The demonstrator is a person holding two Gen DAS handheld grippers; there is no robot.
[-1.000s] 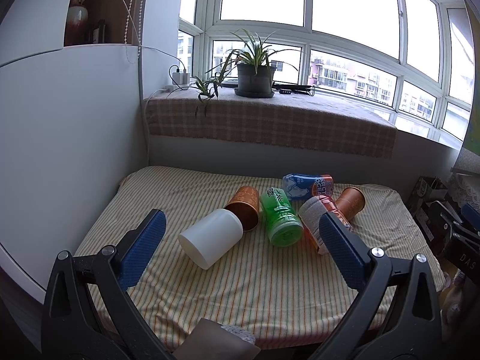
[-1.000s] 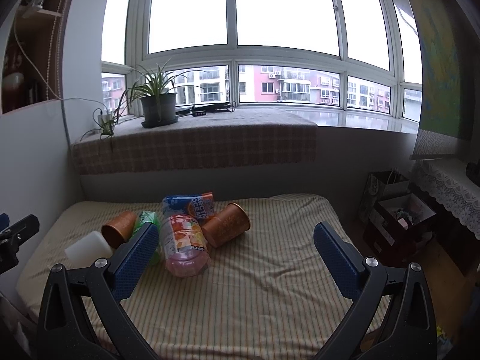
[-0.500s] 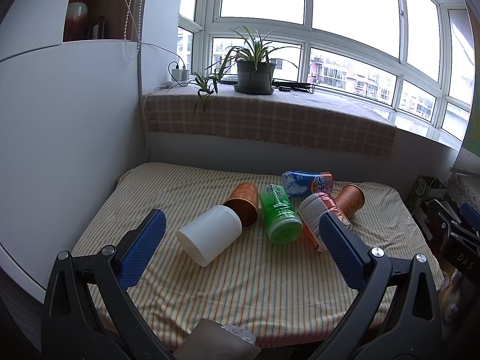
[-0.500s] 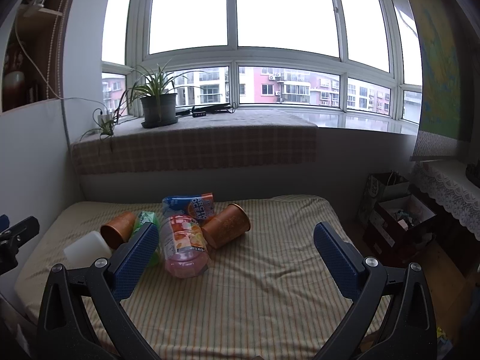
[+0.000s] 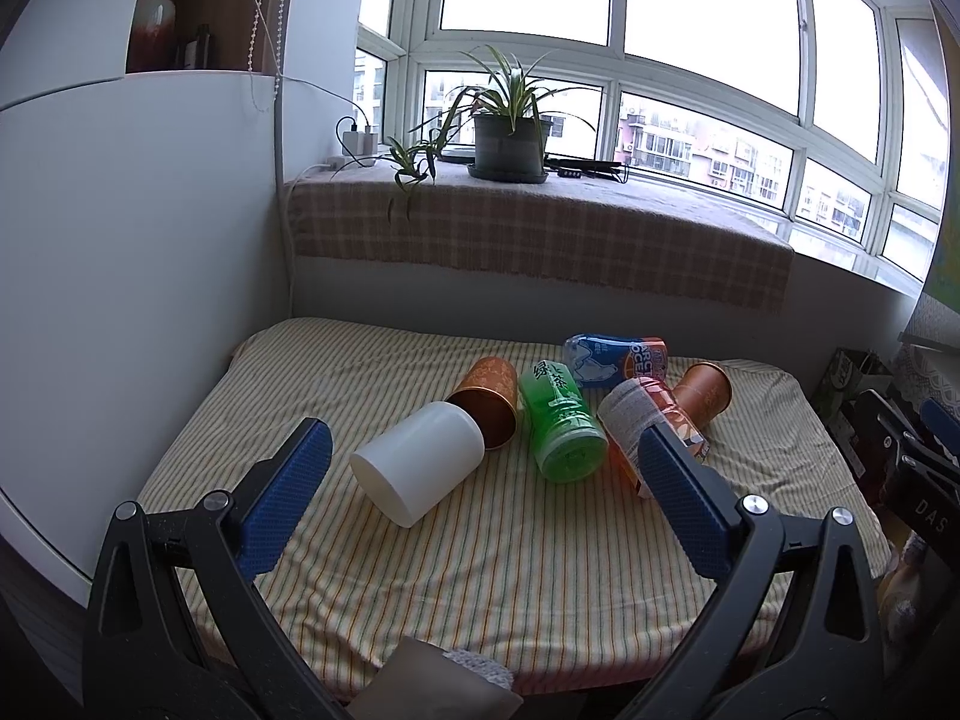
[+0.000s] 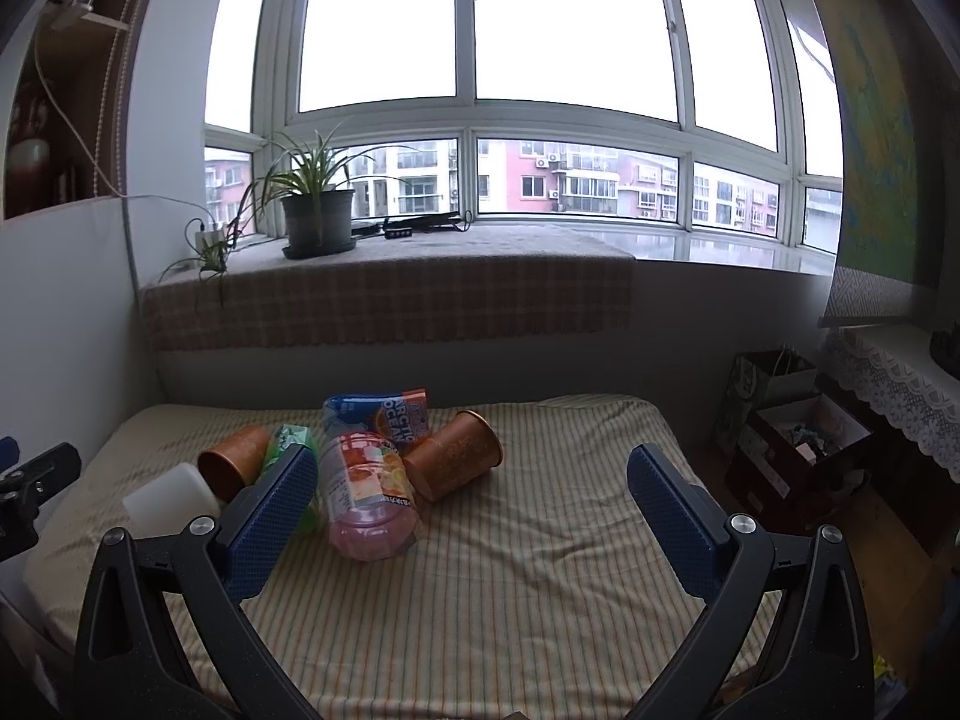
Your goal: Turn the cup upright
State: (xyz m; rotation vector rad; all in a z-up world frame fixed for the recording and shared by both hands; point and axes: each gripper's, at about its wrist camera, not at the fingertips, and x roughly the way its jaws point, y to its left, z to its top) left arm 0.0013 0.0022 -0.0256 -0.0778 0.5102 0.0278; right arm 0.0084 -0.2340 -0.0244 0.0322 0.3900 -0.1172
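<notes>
Striped bed (image 5: 510,570) holds toppled cups (image 5: 420,471) packed together; both hand-held grippers (image 5: 480,492) (image 6: 474,504) hover spread, so lifting one risks rolling its neighbours.

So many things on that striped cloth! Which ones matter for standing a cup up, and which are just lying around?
Part of the job:
white cup, on its side
two copper cups, on their sides
left tongs and right tongs, both open

Just lying about:
green bottle
pink bottle
blue bottle
potted plant
</notes>
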